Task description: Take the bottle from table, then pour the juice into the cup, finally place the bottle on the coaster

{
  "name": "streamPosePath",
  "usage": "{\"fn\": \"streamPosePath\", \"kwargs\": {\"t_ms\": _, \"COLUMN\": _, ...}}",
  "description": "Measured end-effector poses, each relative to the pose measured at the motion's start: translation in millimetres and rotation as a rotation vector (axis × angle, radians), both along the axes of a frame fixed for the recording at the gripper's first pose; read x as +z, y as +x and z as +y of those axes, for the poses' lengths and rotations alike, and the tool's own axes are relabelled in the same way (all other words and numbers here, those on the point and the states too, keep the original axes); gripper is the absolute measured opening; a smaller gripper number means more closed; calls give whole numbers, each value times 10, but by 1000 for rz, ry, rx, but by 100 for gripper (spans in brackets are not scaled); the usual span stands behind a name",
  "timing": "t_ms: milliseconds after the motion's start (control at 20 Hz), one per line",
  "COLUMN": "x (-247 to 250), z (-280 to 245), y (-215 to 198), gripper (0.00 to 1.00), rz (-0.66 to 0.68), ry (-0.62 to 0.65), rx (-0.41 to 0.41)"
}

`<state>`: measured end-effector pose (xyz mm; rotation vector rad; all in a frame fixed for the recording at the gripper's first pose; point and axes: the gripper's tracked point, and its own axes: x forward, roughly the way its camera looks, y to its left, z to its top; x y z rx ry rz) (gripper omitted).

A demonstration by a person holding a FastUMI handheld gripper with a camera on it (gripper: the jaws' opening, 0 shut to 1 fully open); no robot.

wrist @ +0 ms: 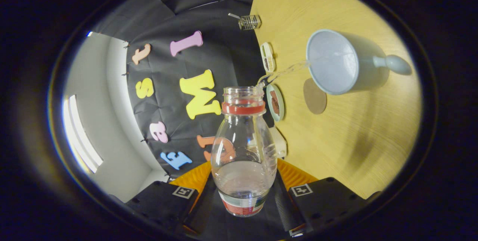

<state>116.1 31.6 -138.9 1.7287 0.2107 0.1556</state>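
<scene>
Both fingers of the gripper (244, 196) are clamped on the lower body of the bottle (243, 151) at bottom centre, tipped so a thin clear stream arcs from its open neck into the cup (332, 62) at upper right. Risk: the stream lands near the cup's rim, so a small wobble or a steeper tilt could spill onto the table (373, 129). The coaster (314, 96) lies just below the cup, unobstructed; two small dishes (275, 102) sit left of it.

You have one bottle (243, 147), one cup (338, 62), one coaster (314, 96), two small dishes (275, 102), one wire holder (249, 22).
</scene>
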Motion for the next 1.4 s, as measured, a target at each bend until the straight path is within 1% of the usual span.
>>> {"fn": "streamPosePath", "kwargs": {"t_ms": 250, "x": 4, "z": 74, "y": 67, "gripper": 78, "rz": 11, "ry": 23, "rx": 20}}
{"fn": "streamPosePath", "kwargs": {"t_ms": 500, "x": 70, "z": 66, "y": 48, "gripper": 78, "rz": 4, "ry": 9, "rx": 22}}
{"fn": "streamPosePath", "kwargs": {"t_ms": 900, "x": 94, "z": 82, "y": 104, "gripper": 78, "rz": 16, "ry": 78, "rx": 42}}
{"fn": "streamPosePath", "kwargs": {"t_ms": 1250, "x": 221, "z": 77, "y": 54, "gripper": 78, "rz": 10, "ry": 152, "rx": 59}}
{"fn": "streamPosePath", "kwargs": {"t_ms": 1400, "x": 281, "z": 9, "y": 26, "gripper": 78, "rz": 1, "ry": 194, "rx": 48}}
